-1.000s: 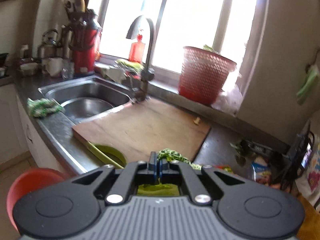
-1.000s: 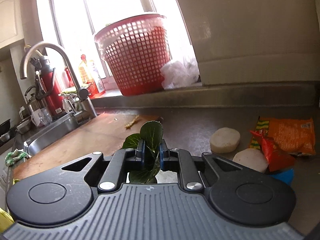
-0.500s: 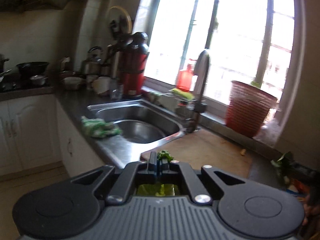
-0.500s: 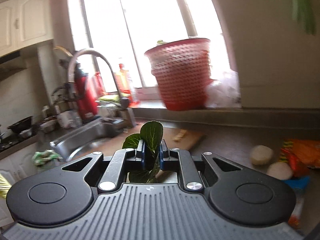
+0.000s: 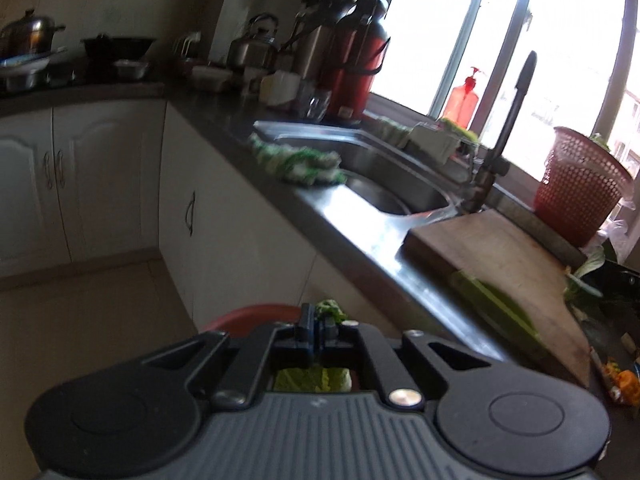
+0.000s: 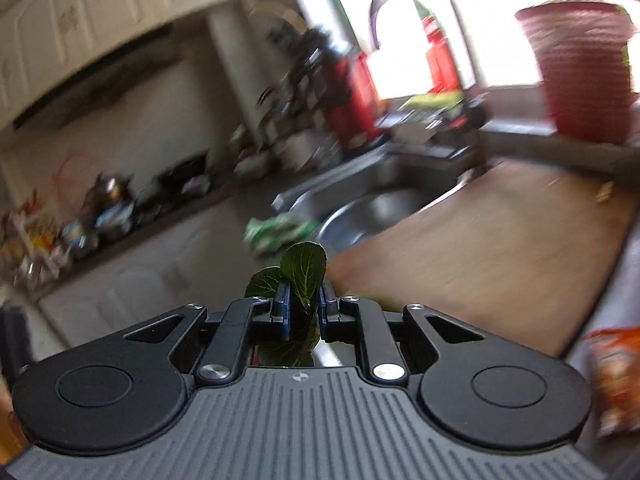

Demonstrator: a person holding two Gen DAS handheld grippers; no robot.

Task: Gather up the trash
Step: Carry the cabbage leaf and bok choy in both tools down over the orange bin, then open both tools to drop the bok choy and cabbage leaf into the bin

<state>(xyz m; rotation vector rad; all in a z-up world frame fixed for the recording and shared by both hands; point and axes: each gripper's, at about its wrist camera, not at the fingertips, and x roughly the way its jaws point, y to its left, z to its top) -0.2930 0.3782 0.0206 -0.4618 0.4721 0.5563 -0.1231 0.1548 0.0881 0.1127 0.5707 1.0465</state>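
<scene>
My left gripper (image 5: 319, 322) is shut on a light green leafy scrap (image 5: 330, 309), more of which shows below the jaws. It hangs off the counter's front edge, just above the rim of a red bin (image 5: 250, 317) on the floor. My right gripper (image 6: 303, 305) is shut on dark green leaves (image 6: 303, 268) that stick up between its blue pads. It is over the near edge of the wooden cutting board (image 6: 492, 252), facing the sink (image 6: 372, 212). A long green vegetable strip (image 5: 494, 306) lies on the cutting board (image 5: 492, 252).
A green-and-white cloth (image 5: 298, 162) lies on the sink's rim. A red mesh basket (image 5: 576, 188) stands on the windowsill beside the tap (image 5: 506, 132). Red flasks and kettles crowd the counter's corner. An orange snack wrapper (image 6: 614, 376) lies on the right. White cabinets line the floor.
Both grippers have swung left, away from the right side of the counter, each keeping its leaves. The left one has sunk past the counter's edge towards the red bin.
</scene>
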